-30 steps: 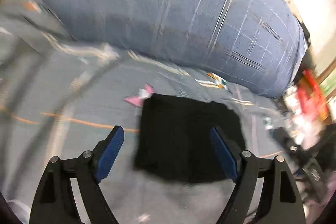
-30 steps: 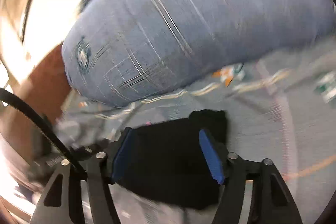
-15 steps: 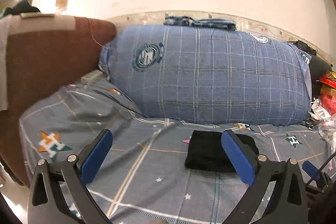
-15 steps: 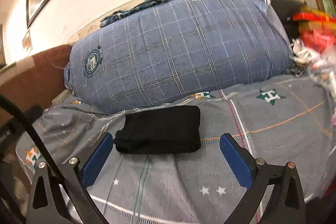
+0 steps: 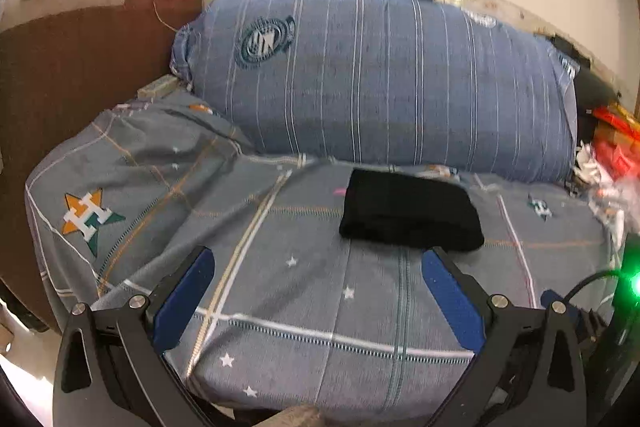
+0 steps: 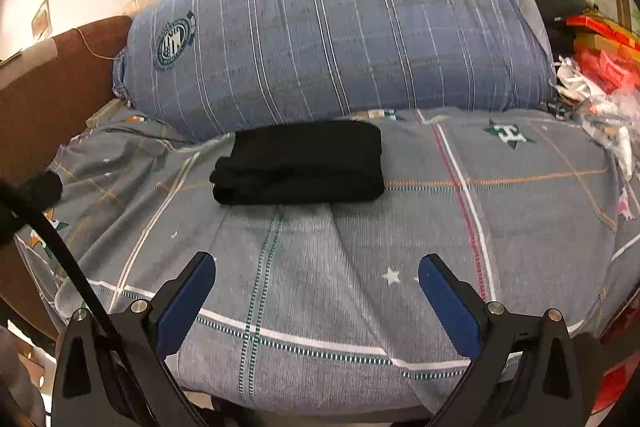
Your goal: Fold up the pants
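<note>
Left tongs [image 5: 316, 267] spread wide, holding nothing; right tongs [image 6: 316, 271] likewise; folded black pants [image 6: 300, 163] lie near bed's [image 6: 400, 247] back edge, just beside blue pillow [image 6: 340, 35].

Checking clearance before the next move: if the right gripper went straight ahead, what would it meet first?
Probably the grey bedsheet between its open fingers, then the folded black pants; depth is unclear.
</note>
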The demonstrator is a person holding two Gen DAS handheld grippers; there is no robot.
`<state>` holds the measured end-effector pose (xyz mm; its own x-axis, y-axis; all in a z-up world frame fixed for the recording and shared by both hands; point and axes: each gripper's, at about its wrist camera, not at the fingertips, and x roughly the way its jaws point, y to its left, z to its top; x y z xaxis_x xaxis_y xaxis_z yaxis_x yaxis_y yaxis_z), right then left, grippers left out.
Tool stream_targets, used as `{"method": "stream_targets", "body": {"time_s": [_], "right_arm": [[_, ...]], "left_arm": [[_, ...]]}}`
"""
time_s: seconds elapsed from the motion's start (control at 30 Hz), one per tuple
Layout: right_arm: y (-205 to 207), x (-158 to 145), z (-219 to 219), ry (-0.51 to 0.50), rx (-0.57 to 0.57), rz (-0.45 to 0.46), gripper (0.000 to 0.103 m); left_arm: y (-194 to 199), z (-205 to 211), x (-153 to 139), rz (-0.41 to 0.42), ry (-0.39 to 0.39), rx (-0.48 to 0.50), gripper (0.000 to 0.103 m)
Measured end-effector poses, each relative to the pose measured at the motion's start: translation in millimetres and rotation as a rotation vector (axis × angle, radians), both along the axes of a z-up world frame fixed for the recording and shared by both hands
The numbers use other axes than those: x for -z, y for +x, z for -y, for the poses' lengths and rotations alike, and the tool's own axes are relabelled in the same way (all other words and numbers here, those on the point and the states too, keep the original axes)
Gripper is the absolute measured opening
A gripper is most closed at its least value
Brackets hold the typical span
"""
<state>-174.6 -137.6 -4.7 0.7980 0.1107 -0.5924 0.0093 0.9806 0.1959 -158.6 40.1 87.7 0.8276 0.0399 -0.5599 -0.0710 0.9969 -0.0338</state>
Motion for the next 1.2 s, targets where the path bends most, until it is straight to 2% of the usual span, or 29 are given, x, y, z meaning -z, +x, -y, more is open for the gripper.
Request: {"method": "stream_targets", "body": {"time_s": [0.17, 0.4, 1.2], "right_arm": [[2.1, 5.6, 1.3, 0.005, -0.002, -0.023, 0.103], [4.0, 7.8, 2.7, 0.006, -0.007, -0.037, 0.103], [6.6, 14.7, -1.3, 0.010, -0.020, -0.076, 0.103]], "left_arm": [[3.7, 8.4, 13.0, -0.054, -0.001, 0.032, 0.103], [0.3, 20.4, 15.9, -0.061, 0.016, 0.070, 0.103], [6.4, 17.9, 22.6, -0.110, -0.021, 0.065, 0.103]]}}
